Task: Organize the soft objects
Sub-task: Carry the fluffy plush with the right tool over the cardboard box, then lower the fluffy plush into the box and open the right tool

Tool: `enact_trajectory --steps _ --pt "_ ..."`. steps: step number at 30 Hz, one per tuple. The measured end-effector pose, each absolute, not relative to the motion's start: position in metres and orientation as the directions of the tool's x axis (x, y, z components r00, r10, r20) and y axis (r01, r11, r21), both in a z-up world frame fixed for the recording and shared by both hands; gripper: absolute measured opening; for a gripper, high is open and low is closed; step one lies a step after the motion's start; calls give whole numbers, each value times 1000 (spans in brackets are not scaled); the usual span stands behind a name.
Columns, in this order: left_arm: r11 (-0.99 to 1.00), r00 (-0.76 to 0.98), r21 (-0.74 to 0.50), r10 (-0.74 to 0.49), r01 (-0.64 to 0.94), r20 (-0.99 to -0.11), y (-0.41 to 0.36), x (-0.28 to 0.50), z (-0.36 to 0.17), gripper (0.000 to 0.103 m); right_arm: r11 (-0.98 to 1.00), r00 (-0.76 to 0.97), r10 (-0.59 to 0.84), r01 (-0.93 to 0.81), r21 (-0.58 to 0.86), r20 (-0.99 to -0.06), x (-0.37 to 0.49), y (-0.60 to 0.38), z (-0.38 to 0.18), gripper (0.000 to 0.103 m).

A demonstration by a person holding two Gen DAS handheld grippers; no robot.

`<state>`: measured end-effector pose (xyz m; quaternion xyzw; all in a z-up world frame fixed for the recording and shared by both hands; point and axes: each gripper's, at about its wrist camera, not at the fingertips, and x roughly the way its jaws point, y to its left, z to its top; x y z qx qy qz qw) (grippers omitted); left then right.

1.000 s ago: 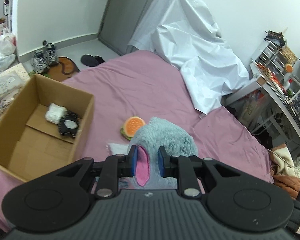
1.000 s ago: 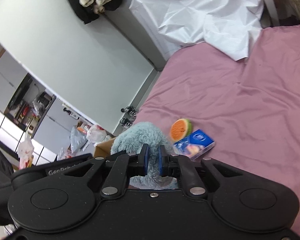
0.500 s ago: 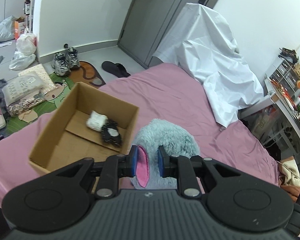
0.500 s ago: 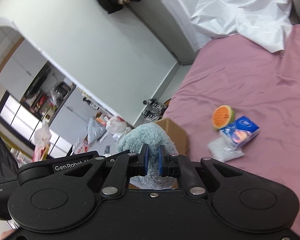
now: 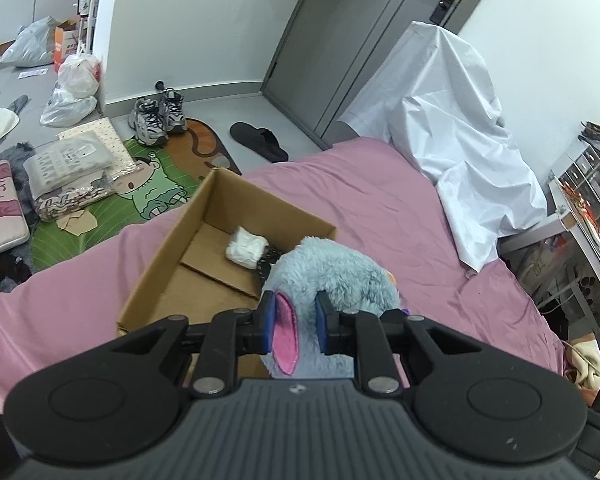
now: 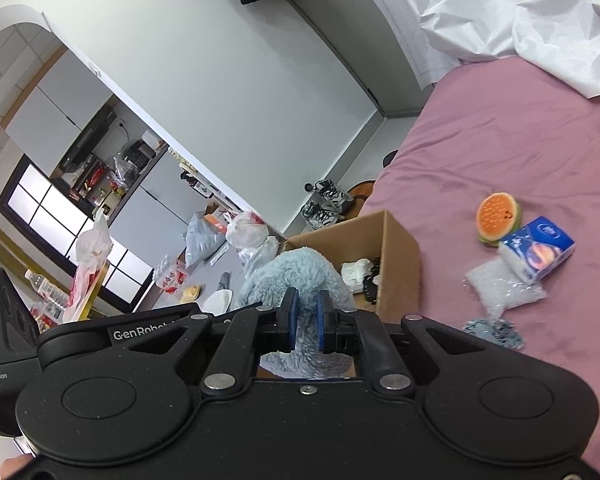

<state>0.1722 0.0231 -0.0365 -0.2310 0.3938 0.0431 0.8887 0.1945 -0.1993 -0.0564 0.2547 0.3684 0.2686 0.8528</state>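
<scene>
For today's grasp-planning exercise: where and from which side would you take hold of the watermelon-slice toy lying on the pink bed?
Grip the watermelon-slice toy across its thin edges, probably from above. It lies flat, orange face up, on the bedsheet, and the blue box crowds one side, so come in from the free side.

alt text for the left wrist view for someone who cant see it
The left gripper is shut on the pink-lined ear of a fluffy blue plush toy, held at the near corner of an open cardboard box on a pink bed. A white bundle lies inside the box.
</scene>
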Motion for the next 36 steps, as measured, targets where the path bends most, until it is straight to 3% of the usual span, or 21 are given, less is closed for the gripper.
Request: enact_trajectory --steps 24,33,36 --pt "877 628 -370 -106 -306 -771 82 215 -83 19 745 542 635 -241 622 -551 227 -137 -92 11" --pt "883 607 -352 -101 -310 -789 82 235 -95 19 748 527 630 -212 629 -570 242 -135 -102 14" --pt "889 606 -343 -97 -304 -789 81 240 -94 20 736 529 635 -191 650 -563 248 -137 -106 21"
